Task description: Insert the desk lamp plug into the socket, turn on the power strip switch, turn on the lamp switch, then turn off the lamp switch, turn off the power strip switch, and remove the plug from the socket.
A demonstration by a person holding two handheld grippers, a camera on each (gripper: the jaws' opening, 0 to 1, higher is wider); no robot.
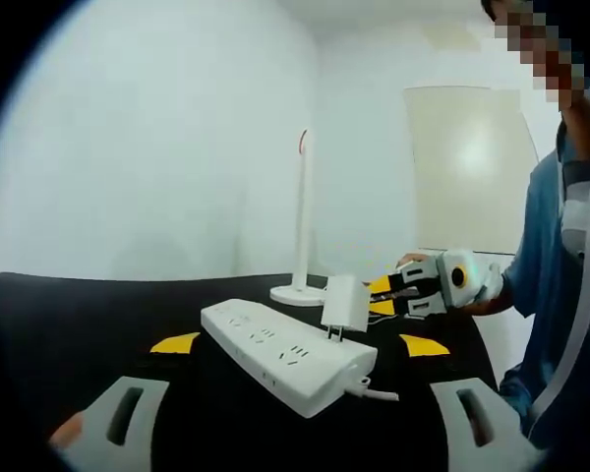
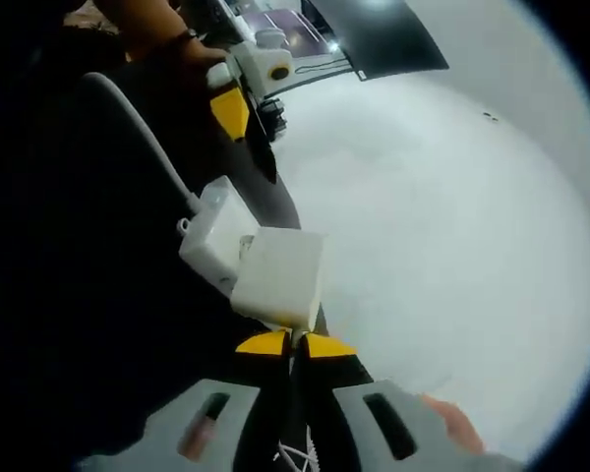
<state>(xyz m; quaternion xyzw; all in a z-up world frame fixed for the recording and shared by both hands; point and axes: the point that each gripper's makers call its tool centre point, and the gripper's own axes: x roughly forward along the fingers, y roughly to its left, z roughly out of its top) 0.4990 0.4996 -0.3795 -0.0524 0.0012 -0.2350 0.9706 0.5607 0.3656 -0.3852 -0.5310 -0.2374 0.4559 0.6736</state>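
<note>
A white power strip [image 1: 280, 354] lies on the black table [image 1: 79, 324], its cable leaving at the near right end. My right gripper [image 1: 379, 297] comes in from the right, shut on the white lamp plug [image 1: 342, 303], whose prongs point down just over the strip's top face. The white desk lamp [image 1: 302, 216] stands upright behind on a round base. My left gripper [image 1: 298, 344] is open, its yellow tips wide apart either side of the strip. In the right gripper view, the right gripper [image 2: 293, 342] pinches the plug [image 2: 280, 275] beside the strip's end [image 2: 214, 241]; the left gripper [image 2: 248, 118] is beyond.
A person in a blue sleeve [image 1: 556, 295] stands at the right of the table. Behind are a white wall and a pale panel [image 1: 467, 167]. The table's right edge [image 1: 477, 334] is close to the strip. A white cable [image 2: 138, 128] arcs across the dark table.
</note>
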